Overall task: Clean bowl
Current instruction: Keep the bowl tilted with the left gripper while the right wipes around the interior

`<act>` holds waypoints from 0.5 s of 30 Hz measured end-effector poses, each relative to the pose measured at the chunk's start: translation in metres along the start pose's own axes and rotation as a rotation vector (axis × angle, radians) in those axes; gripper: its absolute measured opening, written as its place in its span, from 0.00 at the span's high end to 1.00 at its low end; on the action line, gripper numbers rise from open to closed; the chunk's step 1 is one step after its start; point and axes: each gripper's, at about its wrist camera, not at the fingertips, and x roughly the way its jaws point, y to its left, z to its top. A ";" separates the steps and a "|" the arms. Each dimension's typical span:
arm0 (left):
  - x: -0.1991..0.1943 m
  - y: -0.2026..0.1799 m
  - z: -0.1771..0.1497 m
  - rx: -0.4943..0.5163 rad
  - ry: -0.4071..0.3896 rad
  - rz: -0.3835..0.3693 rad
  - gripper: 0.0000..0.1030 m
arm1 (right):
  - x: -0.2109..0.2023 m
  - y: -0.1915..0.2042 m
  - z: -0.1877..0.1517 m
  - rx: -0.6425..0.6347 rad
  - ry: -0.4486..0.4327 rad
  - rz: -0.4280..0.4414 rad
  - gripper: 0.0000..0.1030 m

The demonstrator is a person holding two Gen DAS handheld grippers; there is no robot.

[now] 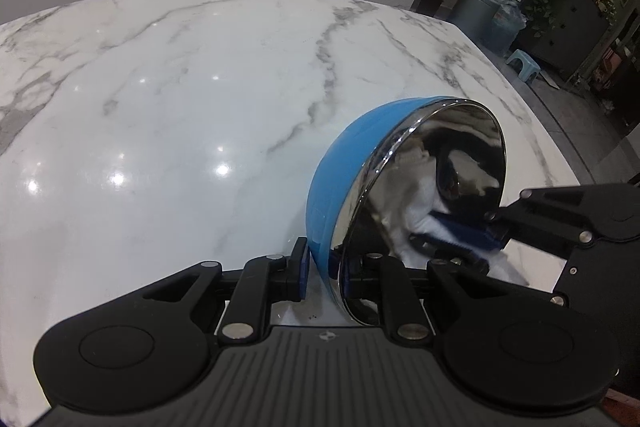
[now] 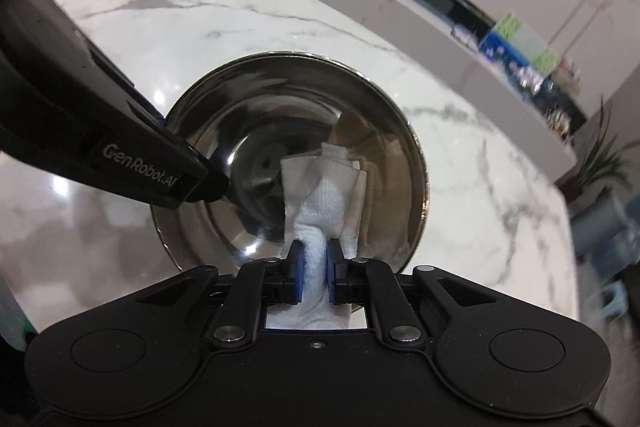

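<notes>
Low in the left wrist frame, my left gripper [image 1: 324, 273] clamps the tilted bowl [image 1: 352, 163] by its rim (blue outside), over the marble table [image 1: 160, 87]; my right gripper [image 2: 314, 273] pinches a paper towel [image 2: 324, 195] inside it

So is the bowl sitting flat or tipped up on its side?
Tipped up. The bowl stands on edge, its shiny inside facing sideways, rim pinched in the left gripper. The right gripper holds a paper towel inside.

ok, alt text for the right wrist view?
Right gripper pinches a folded white paper towel inside a tilted steel bowl; the left gripper clamps the bowl's rim from the left, above a white marble table.
</notes>
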 end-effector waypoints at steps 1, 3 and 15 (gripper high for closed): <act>0.001 0.000 0.000 -0.004 -0.001 -0.006 0.86 | 0.001 -0.004 0.000 0.038 0.006 0.033 0.91; 0.004 -0.001 0.001 -0.014 -0.001 -0.013 0.85 | 0.004 -0.008 -0.002 0.084 0.013 0.068 0.90; 0.001 -0.003 0.004 -0.001 -0.037 0.037 0.89 | 0.000 -0.031 -0.020 0.430 -0.005 0.315 0.90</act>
